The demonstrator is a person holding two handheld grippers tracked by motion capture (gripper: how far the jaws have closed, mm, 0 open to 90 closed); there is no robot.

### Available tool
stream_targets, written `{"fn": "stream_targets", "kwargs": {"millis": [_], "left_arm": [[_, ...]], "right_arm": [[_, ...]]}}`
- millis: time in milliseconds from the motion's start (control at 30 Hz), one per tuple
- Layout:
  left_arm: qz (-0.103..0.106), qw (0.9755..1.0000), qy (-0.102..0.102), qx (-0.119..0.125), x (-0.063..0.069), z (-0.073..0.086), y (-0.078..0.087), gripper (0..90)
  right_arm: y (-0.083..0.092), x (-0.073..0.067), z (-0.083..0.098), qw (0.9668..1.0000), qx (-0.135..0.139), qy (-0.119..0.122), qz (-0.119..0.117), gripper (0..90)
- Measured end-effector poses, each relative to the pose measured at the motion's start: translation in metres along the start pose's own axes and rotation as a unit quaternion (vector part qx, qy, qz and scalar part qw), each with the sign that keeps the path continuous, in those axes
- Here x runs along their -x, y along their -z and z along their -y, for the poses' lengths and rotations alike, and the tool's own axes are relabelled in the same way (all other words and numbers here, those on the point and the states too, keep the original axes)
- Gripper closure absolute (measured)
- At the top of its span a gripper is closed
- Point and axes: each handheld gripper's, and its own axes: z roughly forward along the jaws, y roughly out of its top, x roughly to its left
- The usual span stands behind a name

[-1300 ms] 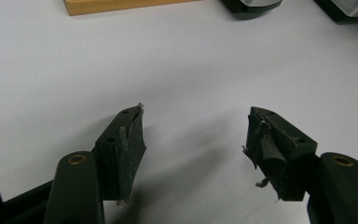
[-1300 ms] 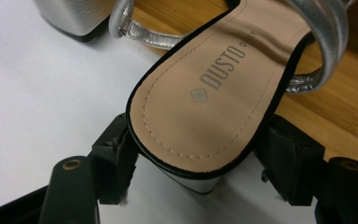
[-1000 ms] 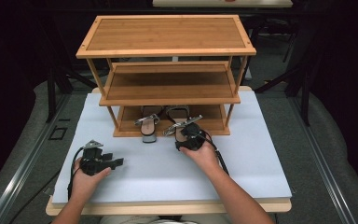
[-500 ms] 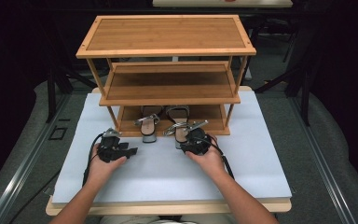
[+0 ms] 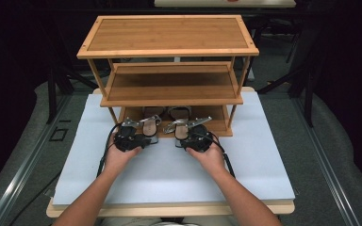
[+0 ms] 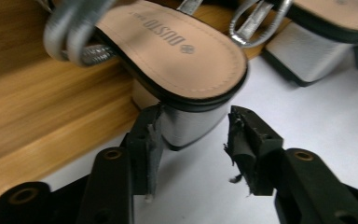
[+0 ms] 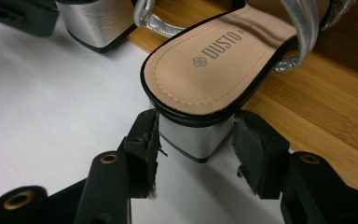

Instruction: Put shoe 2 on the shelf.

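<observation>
Two silver-strapped sandals with tan insoles lie on the bottom shelf of a wooden shoe rack, their silver block heels hanging over its front edge. My left gripper has just been closing, and its pads now press both sides of the left sandal's heel. My right gripper has also been closing. It clamps the right sandal's heel in the same way. Both heels rest just above the white board.
The rack's middle shelf and top shelf are bare. It stands at the back of a white board on the table. In each gripper view the other sandal's heel sits close beside the held one.
My left hand moved right and forward from the board's left side to the left sandal's heel. Both grippers' jaws closed onto the heels. The right hand stayed in place.
</observation>
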Motion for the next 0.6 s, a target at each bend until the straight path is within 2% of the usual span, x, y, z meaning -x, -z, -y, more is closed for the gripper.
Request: {"fn": "stream_targets", "kwargs": {"millis": [67, 133, 200, 233, 300, 367, 433, 467, 600], "left_arm": [[0.006, 1.0, 0.002, -0.005, -0.002, -0.001, -0.001, 56.7], [0.003, 1.0, -0.003, -0.007, 0.0, -0.002, -0.001, 56.8], [0.002, 0.9999, -0.005, -0.009, 0.0, -0.002, 0.0, 56.8], [0.002, 1.0, -0.005, -0.008, 0.0, -0.002, 0.0, 56.8], [0.002, 1.0, -0.004, -0.008, 0.0, -0.002, 0.0, 56.8], [0.003, 1.0, -0.004, -0.008, 0.0, -0.002, -0.001, 56.8], [0.004, 0.9999, -0.008, -0.01, -0.001, -0.002, -0.001, 56.8], [0.005, 0.9999, -0.006, -0.009, -0.001, -0.002, -0.001, 56.8], [0.009, 0.9999, 0.002, -0.005, -0.001, -0.002, -0.001, 56.9]], "right_arm": [[0.0, 0.001, 0.0, 1.0, 0.0, -0.003, -0.002, 50.9], [0.0, 0.0, 0.0, 1.0, 0.003, 0.0, -0.005, 50.9], [0.001, -0.001, 0.0, 1.0, 0.002, 0.001, 0.005, 51.5], [0.005, 0.001, -0.003, 0.9997, 0.025, 0.0, 0.007, 52.9], [0.008, 0.001, -0.005, 0.9994, 0.033, -0.002, 0.01, 54.2], [0.01, 0.003, -0.01, 0.9994, 0.031, -0.004, 0.015, 54.9], [0.006, 0.006, -0.013, 0.9998, 0.021, -0.005, 0.002, 55.1], [0.004, 0.005, -0.014, 0.9997, 0.015, -0.006, 0.019, 55.2], [-0.003, 0.007, -0.014, 0.9997, 0.019, -0.017, -0.001, 55.8]]}}
